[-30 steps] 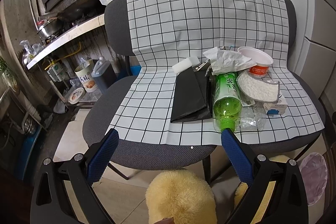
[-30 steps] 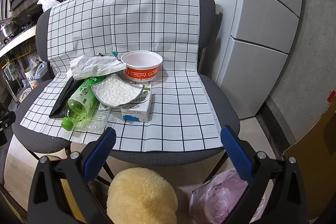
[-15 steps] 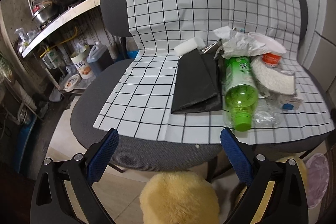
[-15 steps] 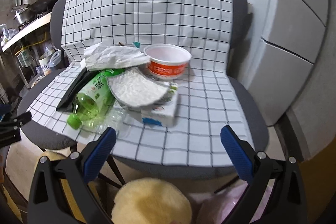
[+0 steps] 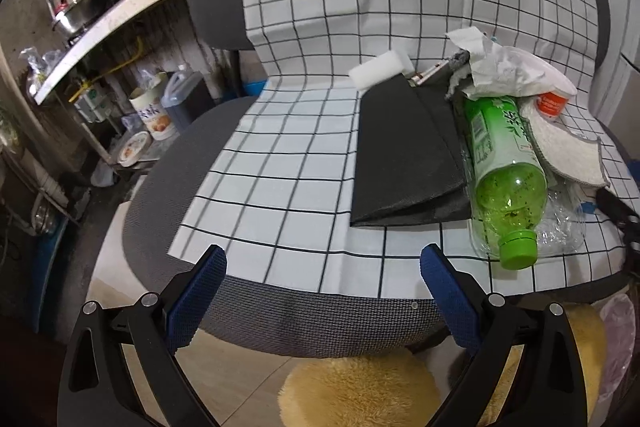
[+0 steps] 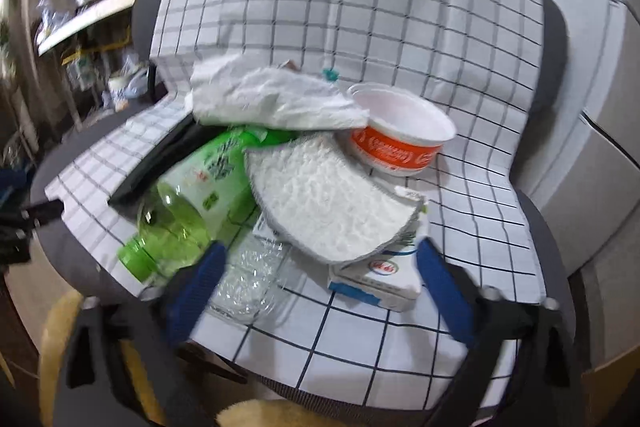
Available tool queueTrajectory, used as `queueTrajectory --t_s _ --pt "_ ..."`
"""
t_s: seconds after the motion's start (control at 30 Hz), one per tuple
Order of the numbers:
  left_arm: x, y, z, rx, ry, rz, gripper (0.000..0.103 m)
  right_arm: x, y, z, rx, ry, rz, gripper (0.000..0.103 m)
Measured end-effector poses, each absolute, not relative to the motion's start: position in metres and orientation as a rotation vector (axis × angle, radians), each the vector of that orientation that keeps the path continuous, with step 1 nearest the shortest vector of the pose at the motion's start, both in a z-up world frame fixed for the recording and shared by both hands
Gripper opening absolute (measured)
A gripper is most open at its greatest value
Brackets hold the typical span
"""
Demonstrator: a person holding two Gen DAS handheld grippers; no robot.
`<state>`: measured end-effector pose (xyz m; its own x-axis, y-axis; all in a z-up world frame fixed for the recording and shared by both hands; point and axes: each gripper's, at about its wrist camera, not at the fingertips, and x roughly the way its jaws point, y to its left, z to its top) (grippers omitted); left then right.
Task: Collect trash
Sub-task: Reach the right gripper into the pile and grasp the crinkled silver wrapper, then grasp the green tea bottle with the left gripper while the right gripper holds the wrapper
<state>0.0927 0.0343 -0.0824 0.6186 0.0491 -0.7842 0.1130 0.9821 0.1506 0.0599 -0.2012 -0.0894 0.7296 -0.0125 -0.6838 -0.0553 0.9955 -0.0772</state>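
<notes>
Bottle [image 5: 501, 163], green see-thru plastic, lies flat on the checked cloth [image 5: 288, 163] w/ its cap toward me, long way front to back. Crumpled white paper [image 6: 276, 99] sits on its far end. My left gripper [image 5: 322, 279] & right gripper [image 6: 320, 267] are both wide apart, holding nothing.

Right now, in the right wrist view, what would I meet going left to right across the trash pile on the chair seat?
Green bottle cap → green plastic bottle → white fuzzy pad → blue-and-white carton → orange-banded white bowl. The crumpled white paper overlaps the bottle and the bowl, so I leave it out.
</notes>
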Motion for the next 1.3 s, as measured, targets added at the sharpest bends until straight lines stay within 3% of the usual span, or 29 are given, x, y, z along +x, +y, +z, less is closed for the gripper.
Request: queueTrajectory --t_s 0.3,0.57,0.7,0.8,1.03,1.3 --pt "0.097 0.029 -0.094 0.161 0.906 -0.105 0.096 0.054 -0.216 -0.107 -0.234 0.784 0.033 0.056" --pt "0.092 0.021 -0.092 0.147 0.909 -0.13 0.096 0.081 -0.195 -0.121 -0.463 0.815 0.045 0.052" --pt "0.087 0.032 -0.084 0.136 0.901 -0.094 0.096 0.09 -0.184 -0.125 -0.566 0.805 0.051 0.022" --pt "0.085 0.038 -0.08 0.125 0.901 -0.075 0.096 0.09 -0.187 -0.111 -0.518 0.739 0.074 0.006" --pt "0.084 0.047 -0.079 0.118 0.896 -0.058 0.095 0.036 -0.214 -0.032 -0.206 0.493 0.087 0.005" --pt "0.076 0.013 -0.101 0.185 0.916 -0.158 0.091 -0.023 -0.241 -0.03 -0.05 0.556 -0.003 0.005"
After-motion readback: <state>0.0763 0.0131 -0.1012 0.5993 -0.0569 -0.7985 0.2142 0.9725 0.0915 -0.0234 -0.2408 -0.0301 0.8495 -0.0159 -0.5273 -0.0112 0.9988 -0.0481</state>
